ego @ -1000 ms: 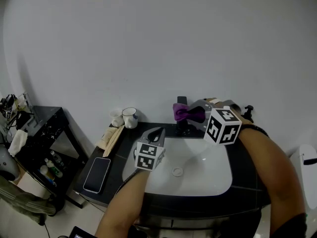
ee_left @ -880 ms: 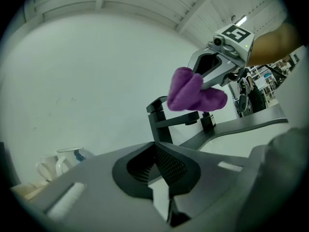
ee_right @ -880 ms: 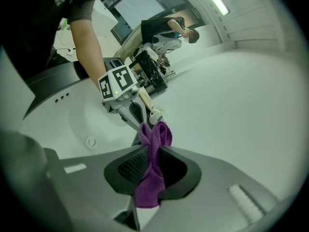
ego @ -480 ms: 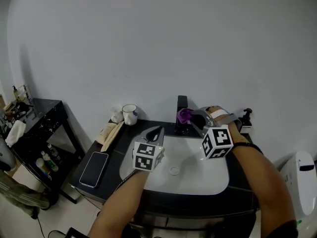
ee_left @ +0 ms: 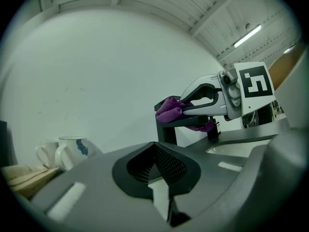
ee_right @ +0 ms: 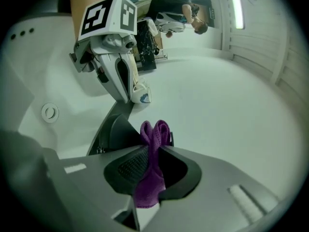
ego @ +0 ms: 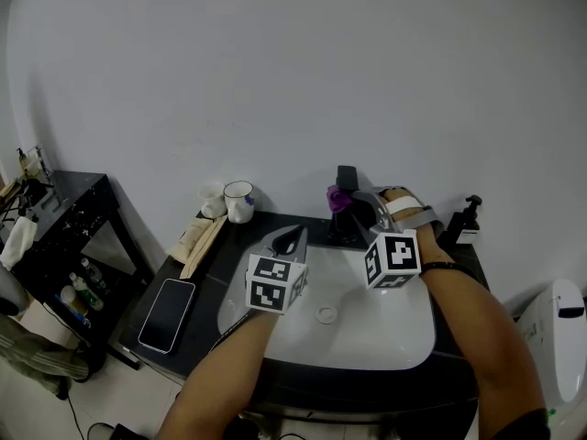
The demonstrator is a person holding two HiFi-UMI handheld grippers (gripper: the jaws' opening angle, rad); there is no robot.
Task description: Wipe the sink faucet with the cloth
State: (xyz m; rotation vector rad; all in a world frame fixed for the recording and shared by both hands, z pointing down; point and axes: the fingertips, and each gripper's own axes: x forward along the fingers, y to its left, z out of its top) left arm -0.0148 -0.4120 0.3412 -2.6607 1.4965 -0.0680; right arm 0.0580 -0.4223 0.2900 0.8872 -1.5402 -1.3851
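The right claw (ee_right: pixel 153 151) is closed on the purple cloth (ee_right: pixel 154 132), which looks soft and light, by the rigid faucet (ego: pixel 346 180); the left claw (ee_left: pixel 155 151) is closed, empty.

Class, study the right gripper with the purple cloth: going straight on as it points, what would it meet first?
Probably the black faucet. The right gripper, fingers shut on the purple cloth, holds it at the faucet's top. Behind that stands the white wall, though depth is unclear.
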